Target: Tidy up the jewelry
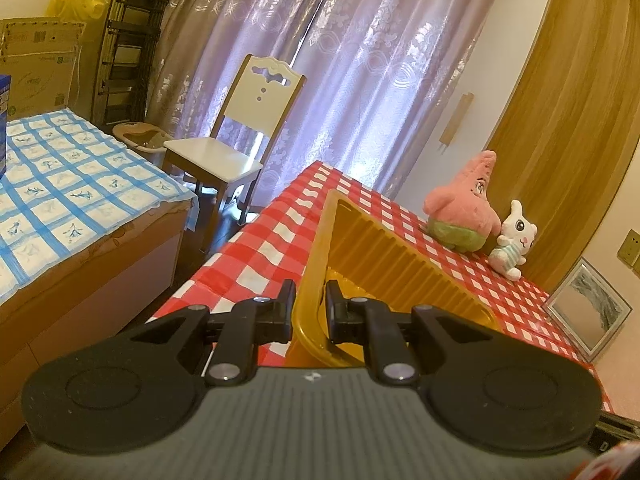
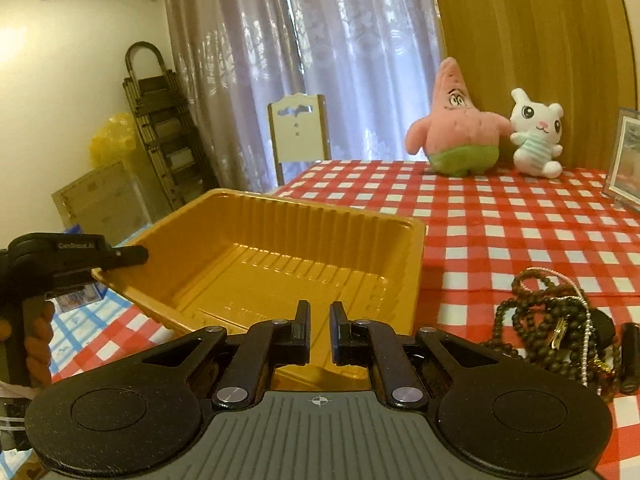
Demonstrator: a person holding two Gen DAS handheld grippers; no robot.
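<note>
A gold plastic tray (image 2: 280,256) sits tilted at the left edge of the red-checked table (image 2: 500,220), with nothing in it. My left gripper (image 1: 310,292) is shut on the tray's (image 1: 384,248) thin rim. The right wrist view shows that left gripper (image 2: 120,258) clamping the tray's left corner, with a hand on its handle. My right gripper (image 2: 320,312) hovers over the tray's near side, its jaws a narrow gap apart with nothing between them. A tangled pile of dark bead strings and a silver chain (image 2: 552,320) lies on the cloth to the right of the tray.
A pink star plush (image 2: 456,132) and a white bunny plush (image 2: 536,136) stand at the table's far side, with a picture frame (image 2: 624,160) to their right. A white chair (image 2: 298,132) is behind the table. A blue-checked bed (image 1: 60,200) lies to the left.
</note>
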